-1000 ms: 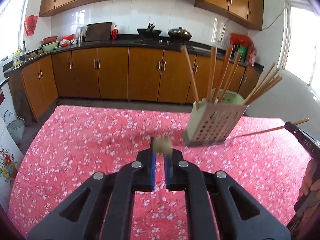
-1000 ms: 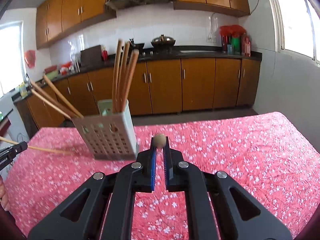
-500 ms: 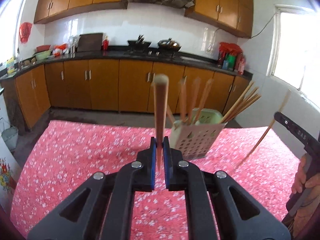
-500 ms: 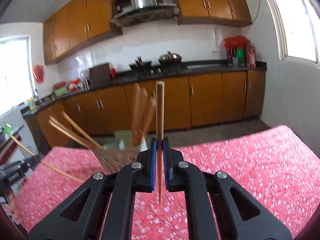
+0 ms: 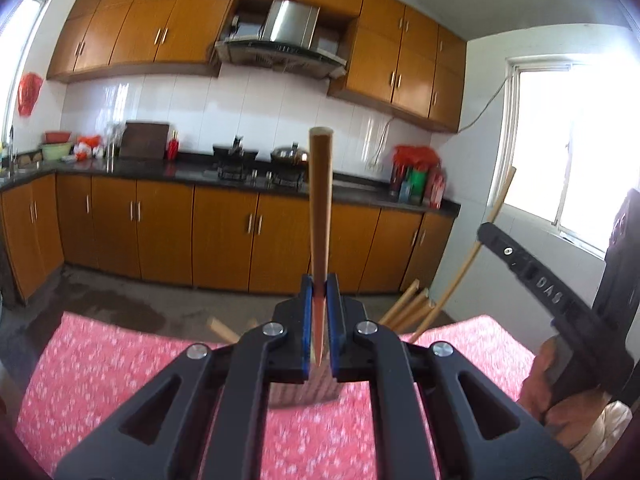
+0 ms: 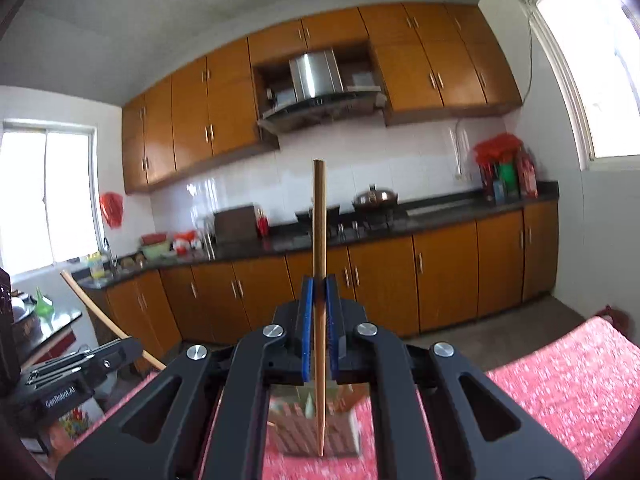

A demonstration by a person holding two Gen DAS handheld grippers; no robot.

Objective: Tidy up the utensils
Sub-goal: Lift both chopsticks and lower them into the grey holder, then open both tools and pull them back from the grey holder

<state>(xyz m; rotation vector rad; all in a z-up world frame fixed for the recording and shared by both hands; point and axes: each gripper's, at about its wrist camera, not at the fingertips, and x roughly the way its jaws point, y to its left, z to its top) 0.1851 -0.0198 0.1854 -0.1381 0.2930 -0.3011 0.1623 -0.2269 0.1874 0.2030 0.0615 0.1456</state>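
A: Looking at a desk (image 5: 100, 364) draped in a red flowered cloth, standing in a kitchen with orange-brown cabinets (image 5: 224, 236), a dark worktop and a steel range hood (image 5: 288, 36) beyond it.

B: Seeing the same from the right wrist, with the desk's far right corner (image 6: 600, 332) ending over grey floor. Open floor lying between the desk and the cabinets.

A: Taking the utensil holder (image 5: 304, 388) as landmark: standing on the cloth, mostly hidden under the left gripper (image 5: 320, 320). Chopstick tops (image 5: 404, 304) leaning out to the right of the holder.

B: Left gripper's blue-padded fingers (image 5: 306, 320) pinching a single chopstick (image 5: 320, 208) upright, its tip pointing down above the holder.

A: Right gripper (image 6: 320, 328) doing likewise: fingers (image 6: 307, 328) pressing together on another chopstick (image 6: 319, 240), held vertical, its point hanging in front of the blurred holder (image 6: 316, 428). Touching it or not, cannot tell.

B: Right of the holder in the left view, showing the other gripper's black body (image 5: 552, 300) with a person's hand (image 5: 560, 392) on it.
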